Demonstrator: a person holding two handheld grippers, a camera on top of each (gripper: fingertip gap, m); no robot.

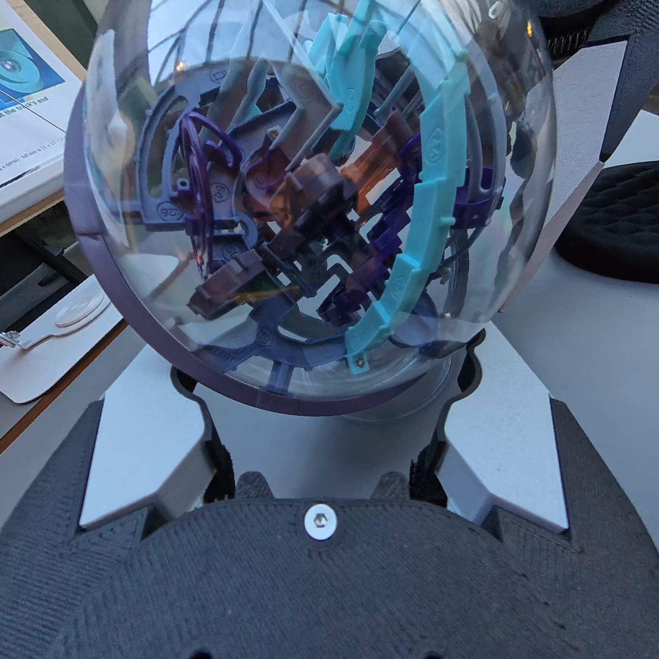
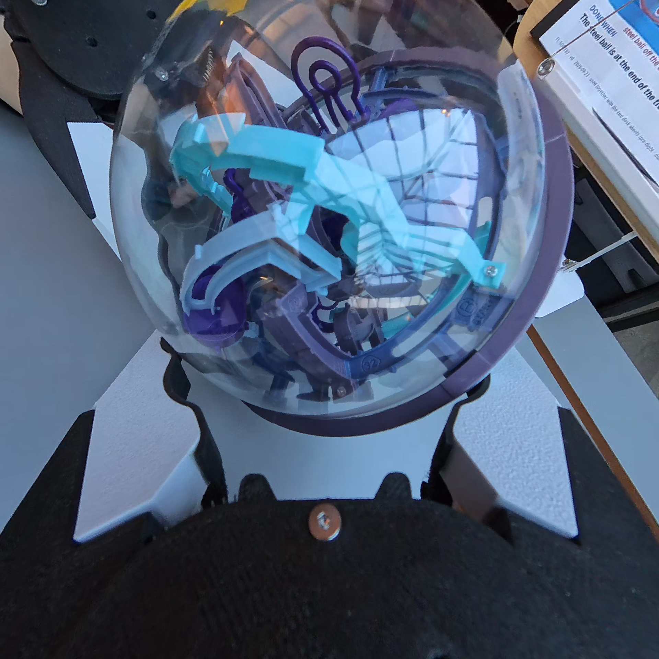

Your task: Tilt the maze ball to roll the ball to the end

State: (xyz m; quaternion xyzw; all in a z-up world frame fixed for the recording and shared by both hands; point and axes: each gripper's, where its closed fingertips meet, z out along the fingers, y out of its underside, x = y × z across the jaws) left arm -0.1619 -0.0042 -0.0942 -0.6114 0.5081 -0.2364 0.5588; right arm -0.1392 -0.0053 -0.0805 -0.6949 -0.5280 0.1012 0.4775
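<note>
One clear maze ball [image 1: 306, 199], purple equator band, turquoise tracks, steel ball seemingly hidden

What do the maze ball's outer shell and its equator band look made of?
The maze ball's shell looks like clear, glossy hard plastic: the tracks show through it and it carries window reflections. The equator band looks like opaque purple plastic with a duller satin finish and a visible seam; the exact material is open.
</note>
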